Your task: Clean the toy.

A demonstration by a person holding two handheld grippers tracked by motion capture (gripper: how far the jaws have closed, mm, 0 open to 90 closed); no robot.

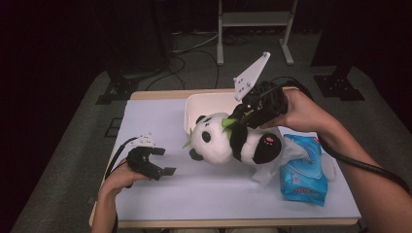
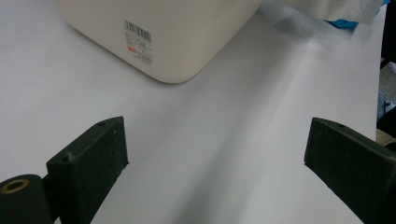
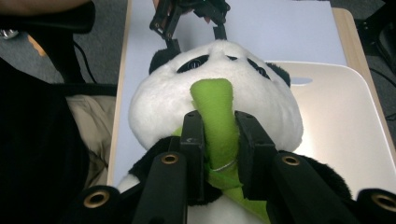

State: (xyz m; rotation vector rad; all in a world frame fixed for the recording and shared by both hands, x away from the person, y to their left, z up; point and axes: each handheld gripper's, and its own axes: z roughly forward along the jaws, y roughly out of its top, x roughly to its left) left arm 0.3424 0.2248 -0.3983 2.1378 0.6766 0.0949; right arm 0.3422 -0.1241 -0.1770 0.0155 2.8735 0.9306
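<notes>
A plush panda [image 1: 228, 143] hangs tilted just above the table, head toward the left. My right gripper [image 1: 239, 120] is shut on the green bamboo piece [image 3: 215, 116] sewn to its front. In the right gripper view the jaws pinch that green stalk below the panda's face [image 3: 215, 88]. My left gripper [image 1: 163, 161] rests low at the table's left, open and holding nothing. The left gripper view shows its two black fingers [image 2: 88, 163] wide apart over bare white table.
A cream plastic tub [image 1: 206, 104] stands behind the panda, its barcode label [image 2: 137, 42] facing my left gripper. A blue pack of wet wipes [image 1: 303, 170] and a crumpled white tissue [image 1: 272, 167] lie at the right. The white table top [image 1: 194, 194] ends near the person.
</notes>
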